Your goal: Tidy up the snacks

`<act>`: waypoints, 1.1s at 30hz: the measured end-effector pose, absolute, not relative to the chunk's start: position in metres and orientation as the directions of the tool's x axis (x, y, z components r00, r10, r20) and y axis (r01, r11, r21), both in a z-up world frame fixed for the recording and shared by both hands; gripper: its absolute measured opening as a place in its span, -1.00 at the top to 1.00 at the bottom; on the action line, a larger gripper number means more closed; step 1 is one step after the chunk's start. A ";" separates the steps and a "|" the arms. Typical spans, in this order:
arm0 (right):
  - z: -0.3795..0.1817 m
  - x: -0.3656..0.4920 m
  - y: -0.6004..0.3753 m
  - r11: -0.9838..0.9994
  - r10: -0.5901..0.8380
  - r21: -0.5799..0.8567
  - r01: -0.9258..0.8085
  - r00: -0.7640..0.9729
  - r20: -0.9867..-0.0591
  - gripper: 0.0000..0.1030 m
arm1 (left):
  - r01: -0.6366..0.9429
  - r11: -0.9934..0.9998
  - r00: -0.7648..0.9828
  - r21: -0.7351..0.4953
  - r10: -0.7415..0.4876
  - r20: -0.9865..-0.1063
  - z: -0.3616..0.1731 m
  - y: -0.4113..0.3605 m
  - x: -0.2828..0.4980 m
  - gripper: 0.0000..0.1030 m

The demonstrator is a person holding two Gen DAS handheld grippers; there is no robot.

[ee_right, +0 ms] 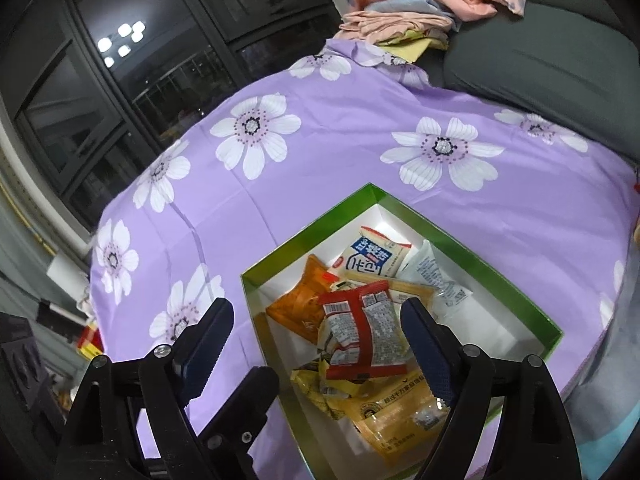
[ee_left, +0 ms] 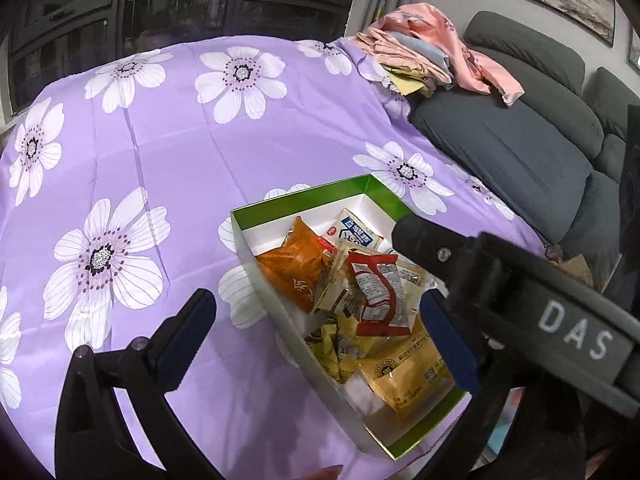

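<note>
Your left claw stands wide open with nothing between its blue-padded fingers; one finger hangs over the bare cloth, the other over the box. Your right claw is open too, empty, its fingers straddling the near left wall of the box.

The shallow rectangular cardboard box with green walls and a white floor sits on the counter, which is covered by a lilac cloth printed with large white flowers. It lies near the counter's near right edge. In the left wrist view its long axis runs from upper left to lower right; in the right wrist view one corner points away from you.

Inside, the snacks are piled toward the near end. The red-and-white plastic snack packet lies on top, printed back up, its long axis roughly along the box's length. An orange foil packet lies just beside it to the left. A white-and-blue packet lies toward the far corner, a large yellow packet nearest you.

A grey sofa with a heap of pink folded fabrics stands beyond the counter's far right edge.
</note>
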State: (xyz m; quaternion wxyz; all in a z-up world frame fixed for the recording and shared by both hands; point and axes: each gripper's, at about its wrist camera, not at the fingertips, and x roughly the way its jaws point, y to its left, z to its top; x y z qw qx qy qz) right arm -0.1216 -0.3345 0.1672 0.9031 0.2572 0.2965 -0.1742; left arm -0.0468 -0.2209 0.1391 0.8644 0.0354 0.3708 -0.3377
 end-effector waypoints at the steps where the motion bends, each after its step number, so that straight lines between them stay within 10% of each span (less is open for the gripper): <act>1: 0.168 -0.123 -0.334 0.807 -0.169 0.356 0.471 0.762 -0.625 -0.67 | 0.611 0.768 0.494 -0.193 -0.560 -0.665 0.139 -0.220 -0.047 -0.99; 33: 0.169 -0.126 -0.335 0.794 -0.234 0.305 0.526 0.728 -0.644 -0.68 | 0.590 0.782 0.497 -0.199 -0.547 -0.673 0.141 -0.214 -0.055 -0.99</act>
